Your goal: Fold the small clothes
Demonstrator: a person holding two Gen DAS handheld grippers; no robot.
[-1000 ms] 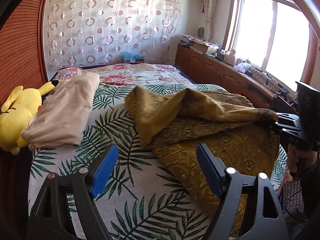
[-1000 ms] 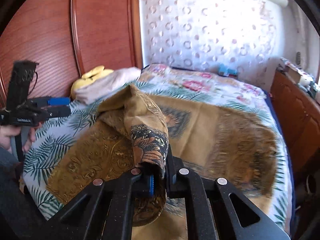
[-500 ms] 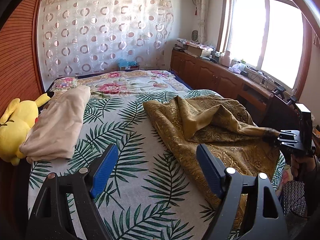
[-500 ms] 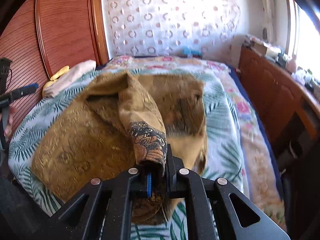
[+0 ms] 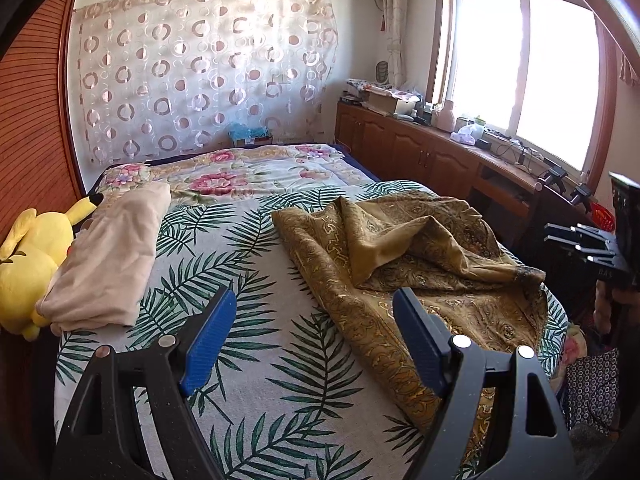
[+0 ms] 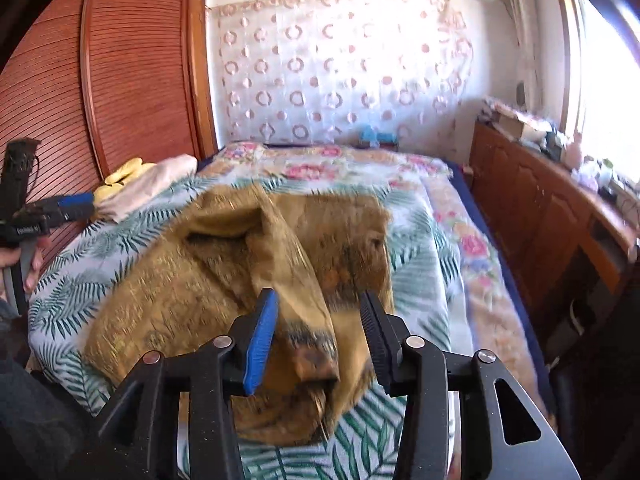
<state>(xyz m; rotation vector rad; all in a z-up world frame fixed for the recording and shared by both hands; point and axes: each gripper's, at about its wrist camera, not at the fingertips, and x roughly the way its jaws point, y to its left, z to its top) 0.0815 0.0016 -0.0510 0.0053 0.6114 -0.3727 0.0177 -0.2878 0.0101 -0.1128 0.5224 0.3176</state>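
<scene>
One crumpled golden-brown patterned cloth [image 5: 404,264] is heaped on the right half of the leaf-printed bedspread [image 5: 240,344], a raised fold lying between the spread jaws of the right gripper [image 6: 316,332]; contact cannot be judged through the blur. The left gripper [image 5: 312,344] is held wide open above bare bedspread. Well apart (towards the wall) a folded beige garment [image 5: 108,264] is laid beside a yellow plush toy [image 5: 28,264].

Bed [image 5: 256,344] with a palm-leaf sheet, floral quilt [image 5: 240,170] at the far end. Crumpled gold patterned cloth [image 5: 400,264] on the right, folded beige cloth [image 5: 112,256] and yellow Pikachu plush [image 5: 28,256] far left.
</scene>
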